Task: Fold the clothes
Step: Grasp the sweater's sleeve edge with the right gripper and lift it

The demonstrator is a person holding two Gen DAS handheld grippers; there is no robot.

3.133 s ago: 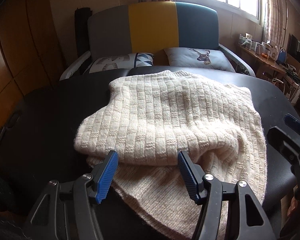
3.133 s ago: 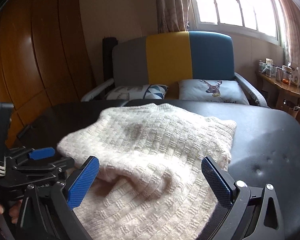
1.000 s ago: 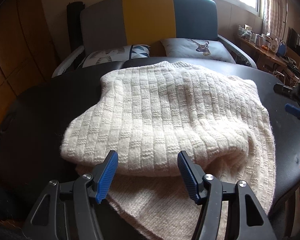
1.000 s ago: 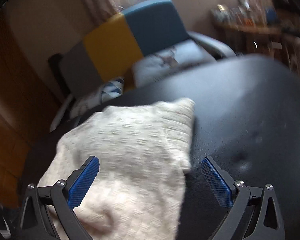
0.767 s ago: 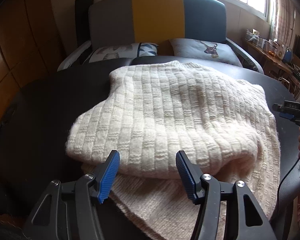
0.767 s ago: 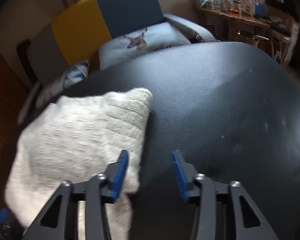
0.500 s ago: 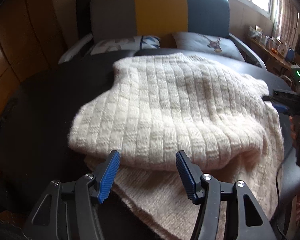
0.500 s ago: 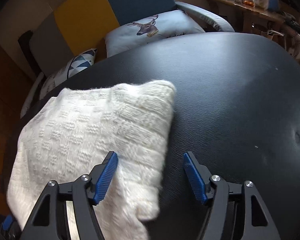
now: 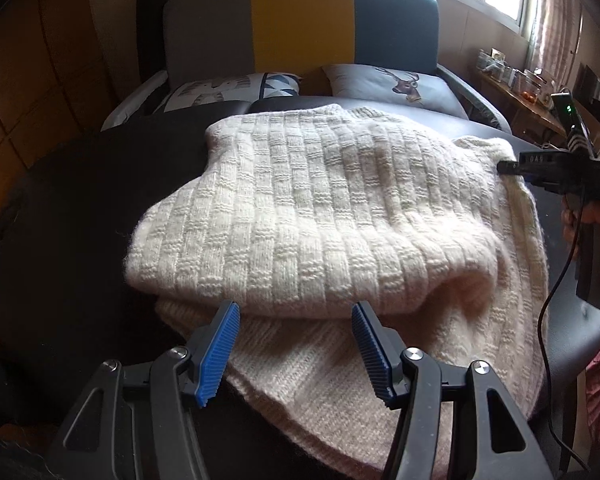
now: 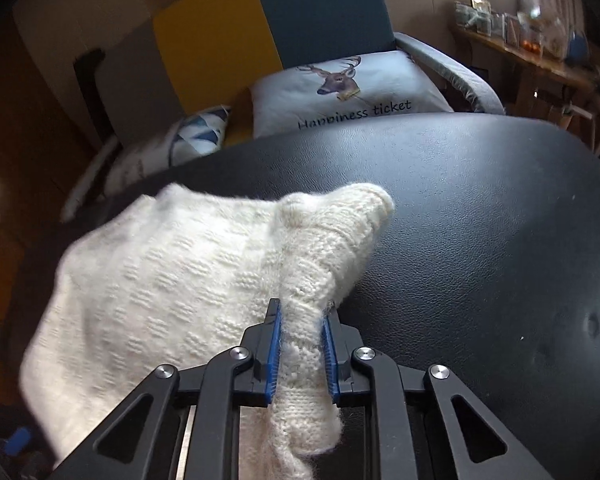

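A cream knitted sweater (image 9: 320, 216) lies folded over itself on the black padded table (image 9: 80, 216). My left gripper (image 9: 296, 344) is open at the sweater's near edge, with its blue pads either side of the lower layer and nothing pinched. In the right wrist view my right gripper (image 10: 302, 344) is shut on the right edge of the sweater (image 10: 172, 280), and a ridge of knit bunches up between the pads. From the left wrist view the right gripper (image 9: 508, 168) shows at the sweater's far right corner, held by a hand (image 9: 592, 224).
A grey, yellow and teal sofa (image 9: 300, 28) stands behind the table, with a deer-print cushion (image 10: 348, 88) and a patterned cushion (image 9: 228, 88) on it. A wooden shelf with jars (image 10: 540, 44) runs along the right under the window. Bare black table surface (image 10: 500, 240) lies right of the sweater.
My right gripper swung from beside the left one to the sweater's right edge, then went from open to shut on the knit. The left gripper stayed open at the near edge.
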